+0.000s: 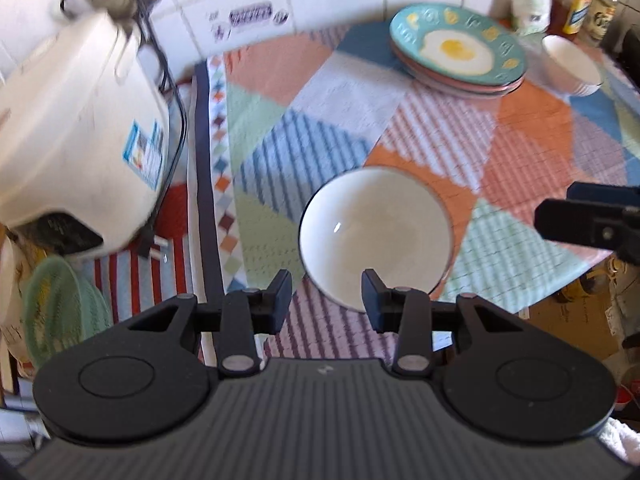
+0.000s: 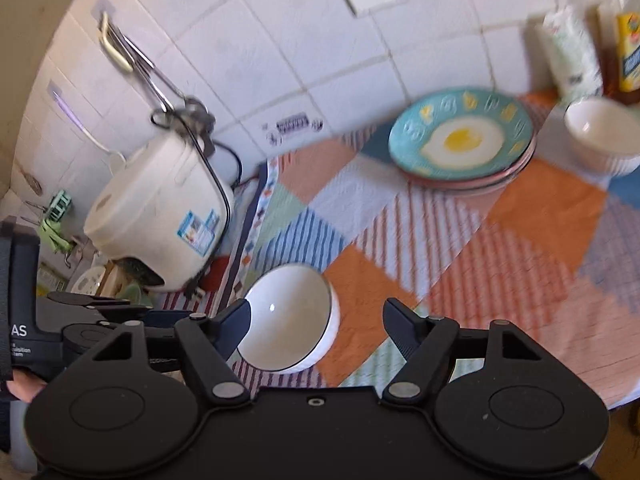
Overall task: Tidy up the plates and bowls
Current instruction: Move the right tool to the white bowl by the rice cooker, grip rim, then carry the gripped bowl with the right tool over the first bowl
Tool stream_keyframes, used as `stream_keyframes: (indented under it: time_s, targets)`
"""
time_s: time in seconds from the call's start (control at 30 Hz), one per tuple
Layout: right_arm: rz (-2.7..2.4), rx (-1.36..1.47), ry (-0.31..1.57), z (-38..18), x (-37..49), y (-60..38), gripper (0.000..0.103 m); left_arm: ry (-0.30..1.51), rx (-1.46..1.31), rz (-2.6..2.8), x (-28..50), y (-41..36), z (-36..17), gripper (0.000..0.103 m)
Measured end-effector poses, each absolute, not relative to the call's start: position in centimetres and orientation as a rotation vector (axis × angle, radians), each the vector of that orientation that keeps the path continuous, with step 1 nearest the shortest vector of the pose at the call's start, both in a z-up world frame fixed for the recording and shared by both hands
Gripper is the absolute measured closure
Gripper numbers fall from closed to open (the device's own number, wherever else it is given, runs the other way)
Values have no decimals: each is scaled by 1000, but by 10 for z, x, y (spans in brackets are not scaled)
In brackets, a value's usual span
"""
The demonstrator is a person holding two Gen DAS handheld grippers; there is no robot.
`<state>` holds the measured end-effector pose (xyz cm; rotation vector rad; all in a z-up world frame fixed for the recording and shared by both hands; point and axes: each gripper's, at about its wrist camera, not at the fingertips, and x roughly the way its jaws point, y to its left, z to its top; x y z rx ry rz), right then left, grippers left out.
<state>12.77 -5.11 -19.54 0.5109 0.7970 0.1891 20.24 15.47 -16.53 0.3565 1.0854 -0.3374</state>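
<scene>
A white bowl (image 1: pixel 376 236) with a thin dark rim stands upright on the patchwork cloth near the table's front. My left gripper (image 1: pixel 326 300) hovers over its near rim with the jaws apart; the right finger overlaps the rim and the left finger is off to its side. My right gripper (image 2: pixel 318 324) is open, and the same bowl (image 2: pixel 288 320) shows between its fingers, untouched. At the back, a teal fried-egg plate (image 1: pixel 458 46) tops a stack of plates (image 2: pixel 464 136). A second white bowl (image 1: pixel 572 66) stands to the right of the stack.
A white rice cooker (image 1: pixel 76 120) with a black cord stands at the left by the tiled wall. Bottles and a packet (image 2: pixel 576 56) crowd the back right corner. Green plates (image 1: pixel 56 312) sit low at the left. The cloth's front edge (image 1: pixel 520 308) drops off at the right.
</scene>
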Motion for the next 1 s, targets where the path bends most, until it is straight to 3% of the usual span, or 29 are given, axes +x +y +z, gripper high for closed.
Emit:
stream_keyframes:
  time_s: [0.1,0.27,0.4,0.63,0.73,0.77,0.83,1.0]
  targets:
    - [168,522,862,-211,140,-38,36,1130,327,-338,210,161,-183,61]
    - [132,516,945,-232,156,-16,37,1167,316,-336,222,166,-205,56]
    - [123,527,967,-244,166,-9,39,1180,317,-354,228,165,-213,55]
    - [62,491,981,-258,176,0,54,1185,294,-366,232,167,-222,55]
    - [54,486,988,-262,178,1,64,1173,271,-364,233,171,-224,61]
    - [51,483,989,-263,178,1,72,1165,264,-365,233,172,-224,67]
    - [61,495,982,-266,178,1,84,1169,227,-368,233,174,-225,70]
    - [29,437,971,-261,181,11,87,1195,93,-373,234,180,-234,84]
